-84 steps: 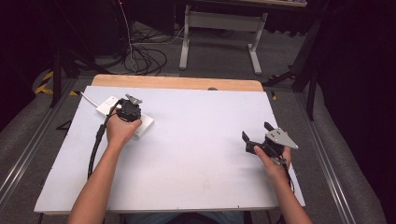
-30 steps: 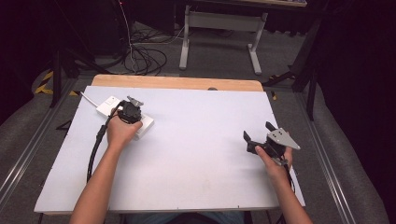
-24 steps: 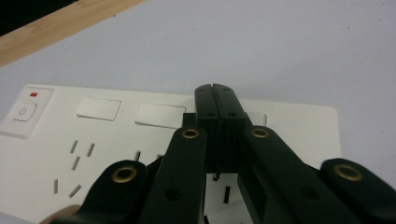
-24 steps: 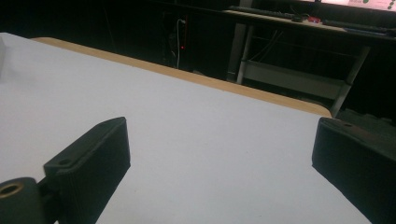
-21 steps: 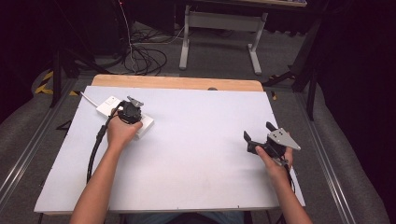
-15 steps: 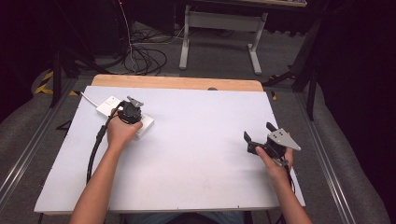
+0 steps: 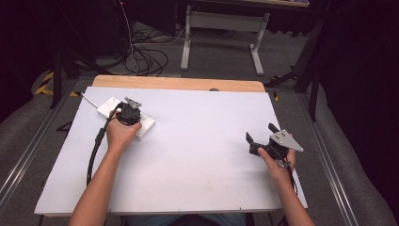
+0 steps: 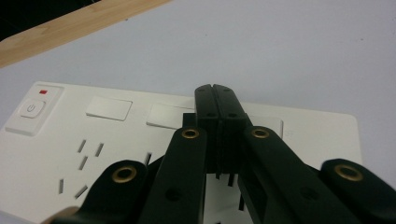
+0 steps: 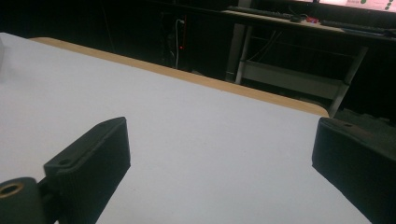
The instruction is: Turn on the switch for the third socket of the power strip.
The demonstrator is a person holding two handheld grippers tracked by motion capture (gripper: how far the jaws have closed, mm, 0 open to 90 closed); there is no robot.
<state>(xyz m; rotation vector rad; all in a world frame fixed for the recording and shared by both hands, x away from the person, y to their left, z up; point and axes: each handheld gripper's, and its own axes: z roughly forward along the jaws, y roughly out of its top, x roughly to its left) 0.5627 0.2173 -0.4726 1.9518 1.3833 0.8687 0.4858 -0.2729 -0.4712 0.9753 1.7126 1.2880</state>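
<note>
Left claw (image 8: 215, 100), pressed together, rests on the strip (image 8: 56, 154); a hard push could slide it (right claw (image 7: 261, 135) spread, idle)

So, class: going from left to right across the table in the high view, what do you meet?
Black cable → white power strip → left gripper → bare white tabletop → right gripper.

High view overhead, forward-down; gripper views low, close; all share table (image 7: 202, 141).
</note>
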